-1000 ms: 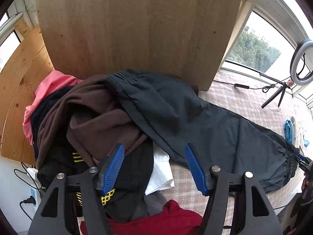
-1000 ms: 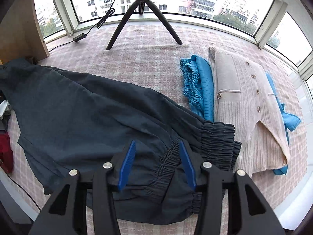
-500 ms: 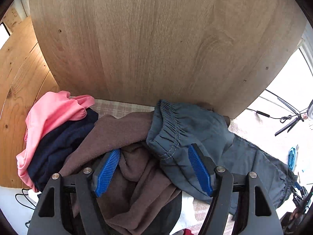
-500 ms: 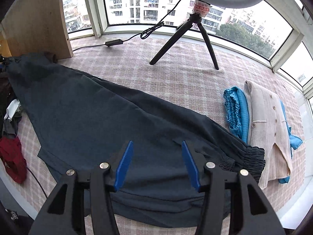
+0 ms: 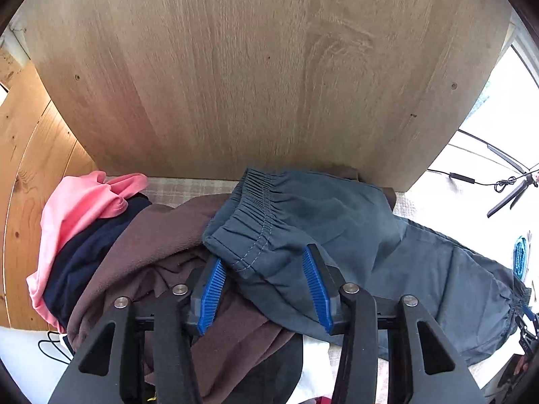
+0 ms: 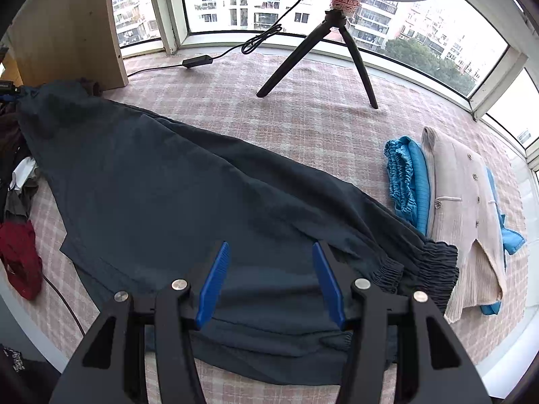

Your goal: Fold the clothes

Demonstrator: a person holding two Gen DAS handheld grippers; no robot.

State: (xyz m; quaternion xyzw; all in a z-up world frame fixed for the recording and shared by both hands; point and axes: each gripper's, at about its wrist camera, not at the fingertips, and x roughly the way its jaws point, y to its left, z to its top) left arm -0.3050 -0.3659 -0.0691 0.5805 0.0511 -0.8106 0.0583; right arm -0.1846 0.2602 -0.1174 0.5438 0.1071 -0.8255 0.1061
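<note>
Dark slate trousers (image 6: 175, 195) lie spread along the checked cloth, elastic cuffs (image 6: 434, 269) at the right end. Their gathered waistband (image 5: 256, 215) rests on a heap of clothes beside a wooden panel (image 5: 256, 67). My left gripper (image 5: 266, 282) is open, its blue pads on either side of the waistband's near corner, which lies between the fingers. My right gripper (image 6: 271, 276) is open above the lower trouser legs, nothing held between its fingers.
The heap holds a brown garment (image 5: 158, 235), navy (image 5: 84, 252) and pink (image 5: 74, 208) ones, with red cloth (image 6: 20, 262) at its edge. A folded beige cardigan (image 6: 468, 215) and blue garment (image 6: 407, 181) lie right. A tripod (image 6: 323, 50) and cable (image 6: 198, 62) stand by the window.
My left gripper moved forward to the waistband, whose corner now lies between its pads. My right gripper drew back from the cuffs and now hovers over the trouser legs.
</note>
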